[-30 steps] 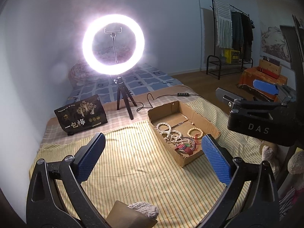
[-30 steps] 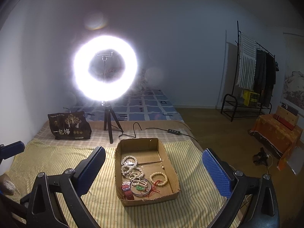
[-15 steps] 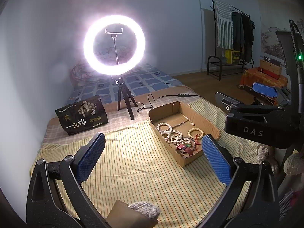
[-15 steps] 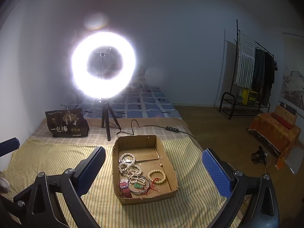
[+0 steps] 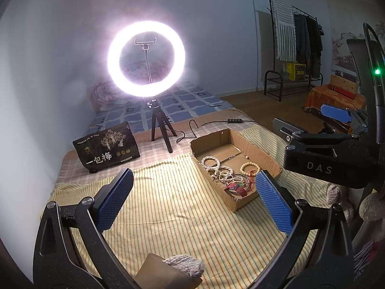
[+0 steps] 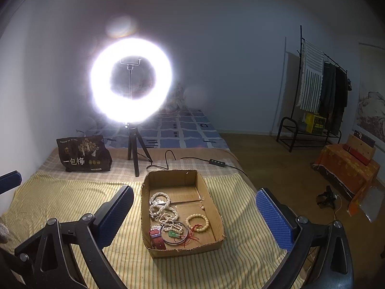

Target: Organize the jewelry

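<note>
Two tools hover spread over a bed, one cardboard box of jewelry ahead.

The left tool [image 5: 193, 200] and the right tool [image 6: 195, 216] each have their blue pads wide apart, gripping nothing. One open cardboard box [image 6: 211, 200] lies on the yellow striped cloth [image 6: 72, 197] near the bed's right edge: straight ahead of the right tool, ahead and right of the left. Inside it lie a tangle of white pearl strands [image 6: 161, 207], one cream bead bracelet [image 6: 197, 222], one metal bangle [image 6: 174, 234], one green pendant [image 6: 172, 233] on red cord and one red strap [image 6: 157, 237]. One lit ring light [image 6: 131, 82] and one dark bag [image 6: 83, 154] stand toward the bed's far end.
</note>
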### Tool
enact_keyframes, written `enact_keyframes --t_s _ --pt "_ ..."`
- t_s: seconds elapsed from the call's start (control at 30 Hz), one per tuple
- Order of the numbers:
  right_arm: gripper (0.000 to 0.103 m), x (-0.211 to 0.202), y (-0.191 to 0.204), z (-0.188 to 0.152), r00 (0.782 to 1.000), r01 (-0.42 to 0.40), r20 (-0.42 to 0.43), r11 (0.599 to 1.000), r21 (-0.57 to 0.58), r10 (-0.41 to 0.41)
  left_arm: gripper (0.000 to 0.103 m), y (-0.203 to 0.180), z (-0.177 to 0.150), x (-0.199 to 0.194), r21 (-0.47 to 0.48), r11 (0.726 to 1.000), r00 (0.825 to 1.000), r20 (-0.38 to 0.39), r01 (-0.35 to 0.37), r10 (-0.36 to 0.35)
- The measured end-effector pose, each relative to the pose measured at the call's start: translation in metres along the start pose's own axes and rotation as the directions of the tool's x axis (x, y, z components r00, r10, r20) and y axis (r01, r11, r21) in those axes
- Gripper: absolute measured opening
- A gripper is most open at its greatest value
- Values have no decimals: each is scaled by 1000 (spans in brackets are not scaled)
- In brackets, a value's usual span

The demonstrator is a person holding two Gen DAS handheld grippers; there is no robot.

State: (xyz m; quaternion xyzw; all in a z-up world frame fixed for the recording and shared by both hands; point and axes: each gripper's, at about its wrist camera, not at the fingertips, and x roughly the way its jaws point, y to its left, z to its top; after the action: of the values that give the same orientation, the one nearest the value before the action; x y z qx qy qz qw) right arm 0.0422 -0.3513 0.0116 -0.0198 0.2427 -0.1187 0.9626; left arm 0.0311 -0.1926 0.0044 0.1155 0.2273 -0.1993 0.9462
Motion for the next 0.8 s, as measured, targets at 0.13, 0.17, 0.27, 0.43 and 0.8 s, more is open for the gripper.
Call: enact_keyframes --t_s 0.13,0.17,0.27,0.43,0.8 --pt "103 0 0 0 1000 0 -1 1000 -3 0 103 0 0 0 0 1000 1000 -1 1 -1" --pt "103 -1 0 -1 1000 1 -1 1000 -4 -1 103 0 0 0 1 1000 1000 -1 2 -2" --pt "103 0 -1 -2 1000 4 -3 1000 -8 -4 103 0 0 0 0 1000 1000 -1 2 -2" --pt "103 2 -2 -2 1000 9 -7 1000 -13 -9 103 0 0 0 0 1000 1000 -2 2 -2" --pt "103 5 1 -4 1000 15 -15 1000 -16 -15 103 0 1 0 -2 1000 1000 -1 3 -3"
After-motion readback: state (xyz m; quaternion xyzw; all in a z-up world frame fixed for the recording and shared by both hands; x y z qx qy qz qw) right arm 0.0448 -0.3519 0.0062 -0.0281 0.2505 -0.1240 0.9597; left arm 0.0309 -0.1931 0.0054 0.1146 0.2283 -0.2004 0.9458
